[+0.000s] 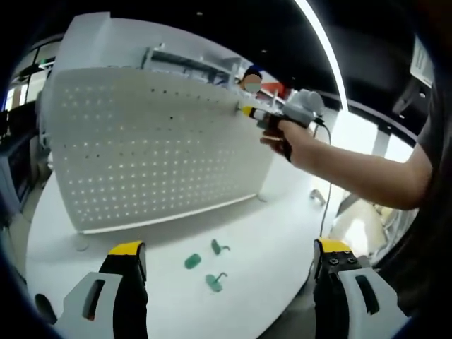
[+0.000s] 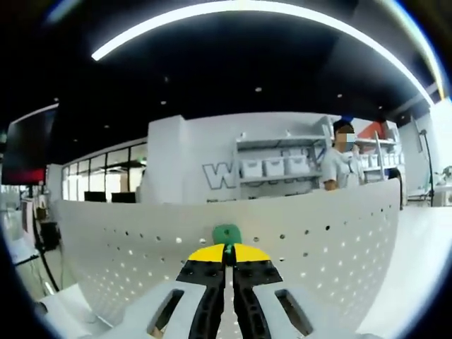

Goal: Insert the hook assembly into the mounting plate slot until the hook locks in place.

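Right gripper (image 2: 227, 263) clamped on green hook (image 2: 227, 234), at top edge of pegboard (image 2: 339, 240). Left gripper (image 1: 229, 260) wide apart, empty, over three spare hooks (image 1: 214, 282) on table (image 1: 282, 219). Hook looks light, stiff plastic, small; you keep pinch on its base, push straight, gently.

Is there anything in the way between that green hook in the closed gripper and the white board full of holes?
Nothing visible blocks it. The right gripper holds the green hook right at the top edge of the pegboard, with no object between them. Three more green hooks lie on the table, out of the way.
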The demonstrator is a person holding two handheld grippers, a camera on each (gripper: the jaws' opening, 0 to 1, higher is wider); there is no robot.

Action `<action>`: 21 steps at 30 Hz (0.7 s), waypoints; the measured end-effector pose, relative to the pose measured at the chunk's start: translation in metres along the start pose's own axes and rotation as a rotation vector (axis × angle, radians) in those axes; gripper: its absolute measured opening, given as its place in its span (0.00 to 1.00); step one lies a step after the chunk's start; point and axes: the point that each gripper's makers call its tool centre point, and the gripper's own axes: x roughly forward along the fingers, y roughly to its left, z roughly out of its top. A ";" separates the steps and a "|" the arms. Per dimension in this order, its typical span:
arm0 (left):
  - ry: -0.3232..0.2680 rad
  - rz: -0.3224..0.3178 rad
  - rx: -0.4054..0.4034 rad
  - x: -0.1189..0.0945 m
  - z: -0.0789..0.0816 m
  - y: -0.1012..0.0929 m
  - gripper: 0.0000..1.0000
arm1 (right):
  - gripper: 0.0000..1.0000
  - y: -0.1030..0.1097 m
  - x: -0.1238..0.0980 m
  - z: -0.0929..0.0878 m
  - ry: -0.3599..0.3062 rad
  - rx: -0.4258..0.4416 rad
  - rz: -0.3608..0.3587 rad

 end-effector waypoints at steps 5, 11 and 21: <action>0.002 0.001 -0.001 0.000 0.000 0.001 1.00 | 0.00 -0.001 0.001 -0.001 -0.008 0.003 -0.005; 0.001 0.004 -0.004 -0.001 0.001 0.002 1.00 | 0.00 0.000 0.000 -0.004 -0.009 -0.011 -0.010; 0.004 0.014 -0.012 -0.003 -0.001 0.005 1.00 | 0.00 -0.001 0.002 -0.013 0.014 -0.014 -0.016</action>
